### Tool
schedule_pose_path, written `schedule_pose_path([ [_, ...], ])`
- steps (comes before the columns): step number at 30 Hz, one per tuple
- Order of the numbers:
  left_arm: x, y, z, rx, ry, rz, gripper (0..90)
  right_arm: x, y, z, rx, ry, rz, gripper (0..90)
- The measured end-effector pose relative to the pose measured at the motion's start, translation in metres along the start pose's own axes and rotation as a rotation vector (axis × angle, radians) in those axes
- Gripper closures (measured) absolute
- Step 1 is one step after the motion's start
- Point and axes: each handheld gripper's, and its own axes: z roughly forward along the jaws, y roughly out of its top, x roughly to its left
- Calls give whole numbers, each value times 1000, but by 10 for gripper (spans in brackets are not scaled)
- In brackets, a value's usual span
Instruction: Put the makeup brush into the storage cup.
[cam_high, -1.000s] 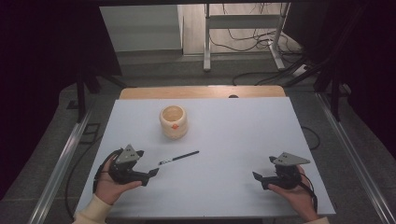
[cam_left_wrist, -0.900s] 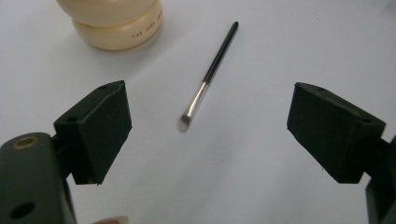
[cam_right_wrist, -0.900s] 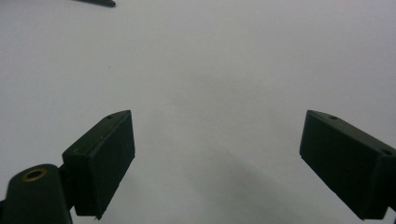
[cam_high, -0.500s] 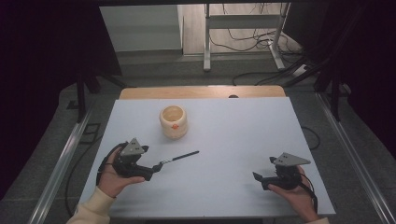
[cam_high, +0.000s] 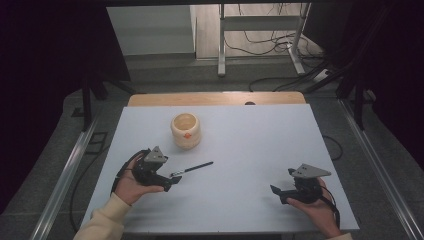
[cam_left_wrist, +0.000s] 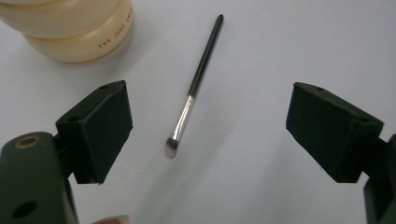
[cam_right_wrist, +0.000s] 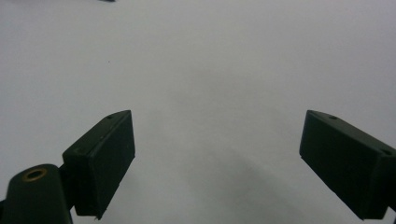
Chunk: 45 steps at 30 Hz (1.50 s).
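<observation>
A thin black makeup brush (cam_high: 192, 168) with a silver ferrule lies on the white table (cam_high: 250, 140), its bristle end toward my left gripper (cam_high: 172, 181). In the left gripper view the brush (cam_left_wrist: 191, 88) lies between and just beyond the wide-apart jaws, untouched, and the left gripper (cam_left_wrist: 208, 121) is open. A cream ceramic jar (cam_high: 185, 131) stands behind the brush; its side (cam_left_wrist: 74, 32) fills the upper left of that view. My right gripper (cam_high: 278, 192) rests at the table's front right, open (cam_right_wrist: 217, 156) over bare table.
A wooden strip (cam_high: 215, 98) runs along the table's far edge. Metal rails (cam_high: 70, 170) flank the table on both sides. Cables and a metal stand (cam_high: 260, 45) lie on the floor beyond.
My left gripper has moved forward and right until its jaws reach the brush's bristle end. The right gripper has not moved.
</observation>
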Motion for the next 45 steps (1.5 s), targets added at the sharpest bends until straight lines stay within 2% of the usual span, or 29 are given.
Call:
schedule_pose_path([
  [15, 8, 8, 19, 54, -33, 3, 160, 0, -1, 1, 10, 0, -1, 103],
  [29, 11, 20, 35, 118, -65, 53, 167, 0, -1, 2, 16, -1, -1, 103],
  [45, 21, 22, 56, 177, -95, 67, 192, 0, -2, 3, 22, -1, -1, 104],
])
